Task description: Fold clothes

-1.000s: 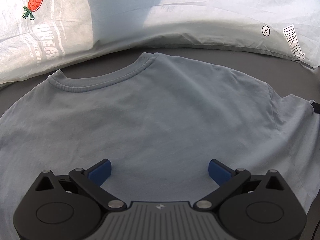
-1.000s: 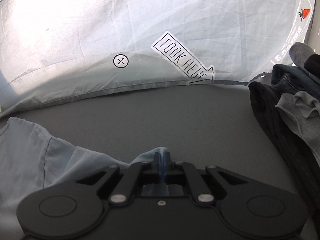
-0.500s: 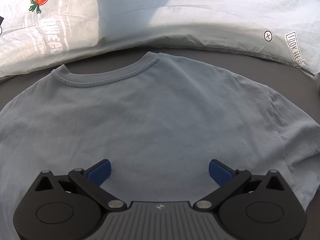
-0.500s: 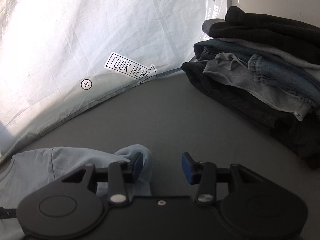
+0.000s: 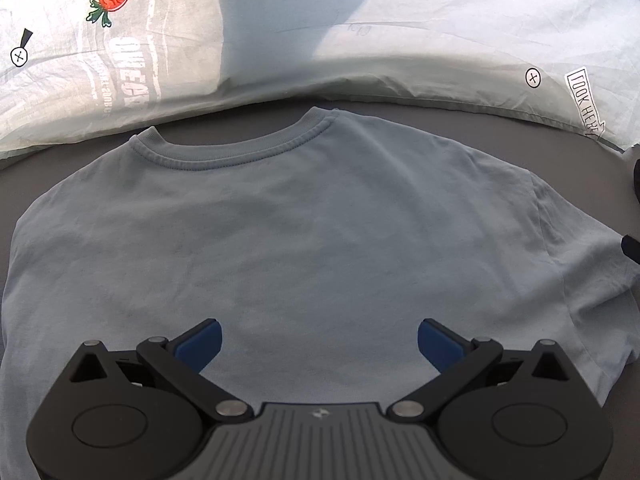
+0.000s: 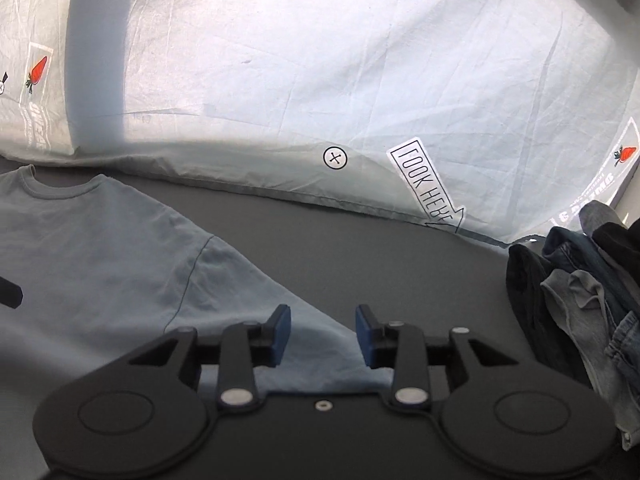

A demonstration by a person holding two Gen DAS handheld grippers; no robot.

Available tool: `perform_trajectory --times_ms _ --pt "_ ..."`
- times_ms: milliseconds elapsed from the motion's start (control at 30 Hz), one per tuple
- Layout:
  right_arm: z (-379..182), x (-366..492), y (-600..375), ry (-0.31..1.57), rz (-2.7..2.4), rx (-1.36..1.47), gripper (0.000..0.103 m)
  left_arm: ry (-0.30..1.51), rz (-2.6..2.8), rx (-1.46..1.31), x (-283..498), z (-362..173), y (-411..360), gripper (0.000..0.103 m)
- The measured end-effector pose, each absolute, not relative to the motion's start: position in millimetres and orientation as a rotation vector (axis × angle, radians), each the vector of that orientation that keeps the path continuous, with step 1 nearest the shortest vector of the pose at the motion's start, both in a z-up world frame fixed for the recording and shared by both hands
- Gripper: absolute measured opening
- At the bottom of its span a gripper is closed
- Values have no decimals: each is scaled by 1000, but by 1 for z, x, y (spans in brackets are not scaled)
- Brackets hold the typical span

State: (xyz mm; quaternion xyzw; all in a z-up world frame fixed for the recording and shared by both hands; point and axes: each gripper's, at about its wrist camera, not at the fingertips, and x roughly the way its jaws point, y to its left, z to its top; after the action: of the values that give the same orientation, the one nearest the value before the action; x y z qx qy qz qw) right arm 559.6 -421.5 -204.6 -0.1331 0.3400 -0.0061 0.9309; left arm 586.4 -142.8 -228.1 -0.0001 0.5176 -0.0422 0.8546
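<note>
Reading "LOOK HERE" (mirrored), a label (image 6: 426, 190) marks the sheet (image 6: 320, 60).

Sunlight glares on the white sheet (image 6: 360, 60) (one shadow band crosses it); fisheye bends edges.

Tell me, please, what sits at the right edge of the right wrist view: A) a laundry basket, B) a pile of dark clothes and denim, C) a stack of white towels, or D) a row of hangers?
B: a pile of dark clothes and denim lies heaped there on the grey surface.

Left hand-held gripper (image 5: 318, 340) wide; right hand-held gripper (image 6: 322, 330) closing, empty
</note>
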Motion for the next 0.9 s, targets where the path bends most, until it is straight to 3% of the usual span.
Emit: perform_trajectory --times_ms 100,333,433,533,600,700,733,767,800,900 --pt "-210 562 -411 691 -16 -327 33 1028 -136 55 597 -220 -155 103" --pt "-211 561 -442 702 -171 -172 46 655 -526 481 636 -202 -250 102" --pt "-208 547 -469 714 -257 -24 49 624 -730 587 657 -209 -286 102" --pt "-208 524 -486 738 -313 91 50 702 -858 617 677 -222 -305 102" --pt "-211 509 -491 755 -335 116 50 765 -920 615 688 -231 -312 97" --pt "-218 493 -490 781 -337 122 50 832 -950 552 696 -239 -311 67" --pt "-220 490 -489 787 -334 124 50 839 -946 508 696 -239 -308 51" --pt "-223 488 -488 795 -333 130 50 828 -913 494 695 -238 -304 22" --pt "-225 486 -488 802 -332 136 50 810 -878 499 694 -238 -301 10" --pt "-229 488 -491 800 -337 213 51 765 -783 516 689 -238 -290 10"
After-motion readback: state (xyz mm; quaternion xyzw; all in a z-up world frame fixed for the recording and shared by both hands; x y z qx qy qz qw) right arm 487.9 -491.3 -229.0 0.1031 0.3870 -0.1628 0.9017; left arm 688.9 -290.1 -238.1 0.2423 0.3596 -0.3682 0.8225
